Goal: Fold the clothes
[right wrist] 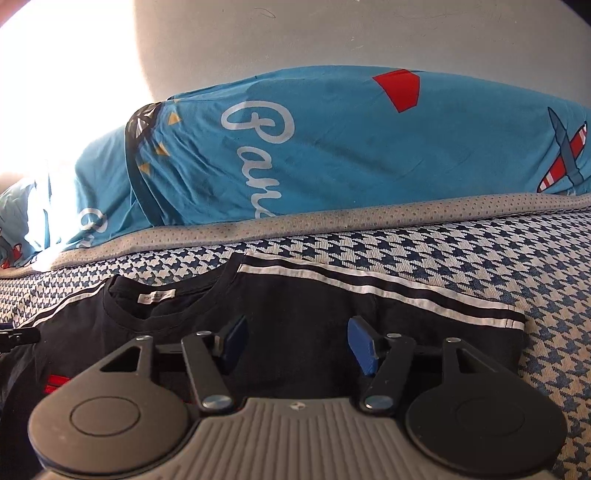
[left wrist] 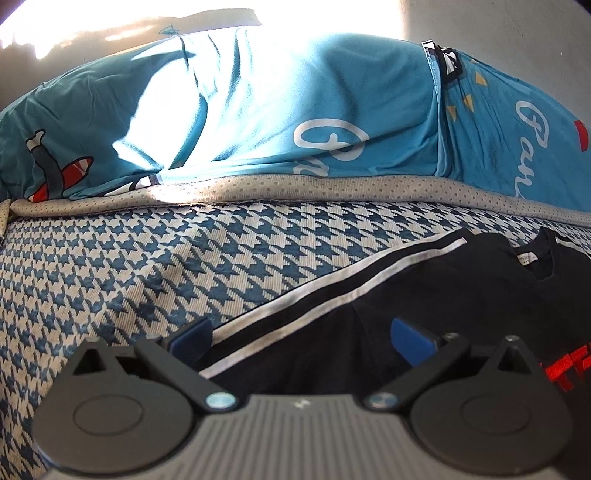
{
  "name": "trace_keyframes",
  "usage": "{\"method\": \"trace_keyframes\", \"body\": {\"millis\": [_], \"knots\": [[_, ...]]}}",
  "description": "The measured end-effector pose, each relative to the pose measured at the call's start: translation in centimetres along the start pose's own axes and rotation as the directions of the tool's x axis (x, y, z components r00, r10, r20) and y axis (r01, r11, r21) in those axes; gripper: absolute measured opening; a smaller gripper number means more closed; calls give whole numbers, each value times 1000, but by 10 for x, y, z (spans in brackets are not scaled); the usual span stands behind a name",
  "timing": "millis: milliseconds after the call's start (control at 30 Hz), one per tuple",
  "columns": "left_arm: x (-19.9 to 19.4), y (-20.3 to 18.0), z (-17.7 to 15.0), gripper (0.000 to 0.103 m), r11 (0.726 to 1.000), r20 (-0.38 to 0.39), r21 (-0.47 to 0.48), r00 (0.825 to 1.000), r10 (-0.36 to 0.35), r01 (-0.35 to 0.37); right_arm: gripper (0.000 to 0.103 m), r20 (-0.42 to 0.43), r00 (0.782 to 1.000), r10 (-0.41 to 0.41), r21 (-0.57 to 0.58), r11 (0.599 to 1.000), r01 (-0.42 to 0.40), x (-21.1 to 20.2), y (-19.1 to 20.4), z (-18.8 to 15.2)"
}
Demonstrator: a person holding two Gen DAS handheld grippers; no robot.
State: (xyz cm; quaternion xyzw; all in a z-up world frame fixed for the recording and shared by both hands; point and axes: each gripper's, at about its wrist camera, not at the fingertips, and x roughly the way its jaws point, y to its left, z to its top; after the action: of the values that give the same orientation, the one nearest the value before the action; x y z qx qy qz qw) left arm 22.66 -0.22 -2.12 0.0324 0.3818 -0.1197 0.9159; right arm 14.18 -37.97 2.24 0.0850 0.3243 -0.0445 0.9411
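Work surface was a bed covered by a blue-and-white houndstooth blanket (left wrist: 122, 266), strong sunlight washing out the left. Nearest the cameras, the left gripper (left wrist: 301, 341) sat low over the left sleeve region of a black T-shirt (right wrist: 314, 306), jaws wide apart, blue pads on either side of the sleeve's white double stripe (left wrist: 295, 295); contact with cloth could not be judged. The right gripper (right wrist: 295, 343) hovered over the shirt's right shoulder area, jaws likewise apart, nothing between them. Shirt lay flat, face up, collar label (right wrist: 156, 296) visible, red print (left wrist: 569, 369) on the chest. Beyond the shirt: a dotted grey edging (right wrist: 369, 218), then turquoise printed pillows (right wrist: 332, 147) against a pale wall (right wrist: 332, 33).
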Motion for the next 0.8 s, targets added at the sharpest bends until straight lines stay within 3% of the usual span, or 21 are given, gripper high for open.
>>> {"method": "trace_keyframes", "body": {"millis": [600, 800], "knots": [[25, -14, 9, 103, 995, -14, 69, 998, -65, 66, 70, -25, 1000, 9, -8, 1000, -9, 38, -3, 11], [25, -33, 10, 103, 979, -24, 159, 992, -126, 128, 74, -29, 1000, 6, -53, 999, -8, 49, 7, 15]]}}
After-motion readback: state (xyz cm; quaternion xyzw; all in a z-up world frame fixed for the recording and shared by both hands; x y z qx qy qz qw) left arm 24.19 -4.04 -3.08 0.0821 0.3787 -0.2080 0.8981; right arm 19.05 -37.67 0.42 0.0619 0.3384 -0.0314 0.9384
